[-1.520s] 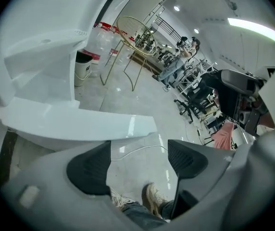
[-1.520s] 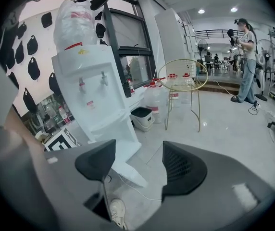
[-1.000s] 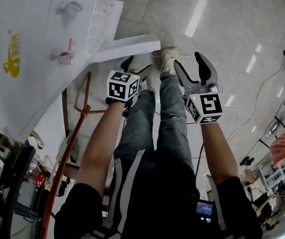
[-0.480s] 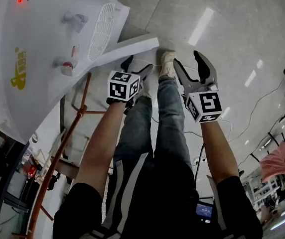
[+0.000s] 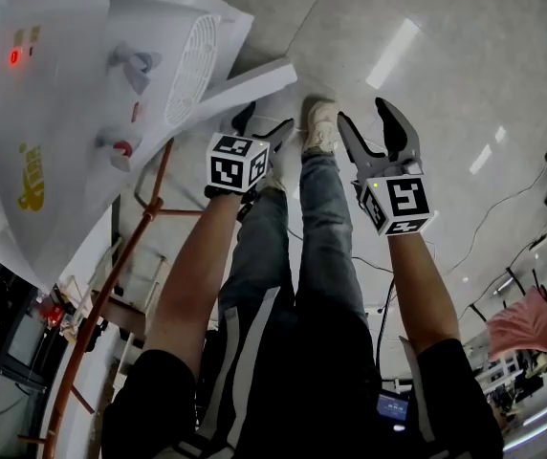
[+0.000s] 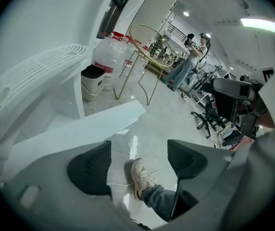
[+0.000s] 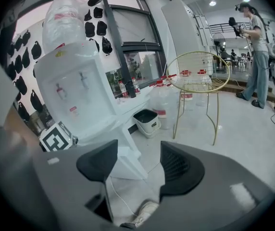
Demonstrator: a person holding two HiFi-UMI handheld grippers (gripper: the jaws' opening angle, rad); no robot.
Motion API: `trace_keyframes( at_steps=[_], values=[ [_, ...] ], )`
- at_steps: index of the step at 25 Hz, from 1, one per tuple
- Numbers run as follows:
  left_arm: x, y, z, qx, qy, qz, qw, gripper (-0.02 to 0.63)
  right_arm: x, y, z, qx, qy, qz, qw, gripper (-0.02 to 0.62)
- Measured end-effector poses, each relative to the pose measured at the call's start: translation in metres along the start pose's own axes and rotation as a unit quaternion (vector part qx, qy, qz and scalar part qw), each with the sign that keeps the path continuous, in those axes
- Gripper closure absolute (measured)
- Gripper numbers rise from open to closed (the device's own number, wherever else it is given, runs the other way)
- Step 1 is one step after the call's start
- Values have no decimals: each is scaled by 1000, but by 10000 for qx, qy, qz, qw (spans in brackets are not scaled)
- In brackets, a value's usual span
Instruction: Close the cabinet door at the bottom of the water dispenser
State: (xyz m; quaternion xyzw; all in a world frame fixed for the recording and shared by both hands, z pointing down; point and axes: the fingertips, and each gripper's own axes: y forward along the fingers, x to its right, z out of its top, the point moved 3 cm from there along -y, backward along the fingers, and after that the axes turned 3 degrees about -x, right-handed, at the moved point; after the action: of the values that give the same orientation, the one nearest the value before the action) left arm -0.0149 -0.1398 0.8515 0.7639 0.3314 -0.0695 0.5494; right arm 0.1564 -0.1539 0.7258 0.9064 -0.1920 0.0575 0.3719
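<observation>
Edging nearer cabinet door (image 5: pixel 245 82) just ahead since second ago; left gripper (image 5: pixel 262 127), right gripper (image 5: pixel 361 113) gaping wide, clasping nothing.

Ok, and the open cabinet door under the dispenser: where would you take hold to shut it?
Probably the free end of the cabinet door, far from its hinge at the water dispenser. It stands swung out as a flat slab, no handle visible, so the left gripper, open and nearest, could straddle or push that edge from the person's side.
</observation>
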Motion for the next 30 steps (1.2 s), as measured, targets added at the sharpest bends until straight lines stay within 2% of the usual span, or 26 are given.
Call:
trace_keyframes(
  at_steps=[12,30],
  values=[
    [-15,13,38,183,-195,217,9994,230,22,27,16,-219,11,177,9996,333],
    [-49,27,100,560,-444,650,9953,229,37,82,57,-269,-167,622,9976,341]
  ],
)
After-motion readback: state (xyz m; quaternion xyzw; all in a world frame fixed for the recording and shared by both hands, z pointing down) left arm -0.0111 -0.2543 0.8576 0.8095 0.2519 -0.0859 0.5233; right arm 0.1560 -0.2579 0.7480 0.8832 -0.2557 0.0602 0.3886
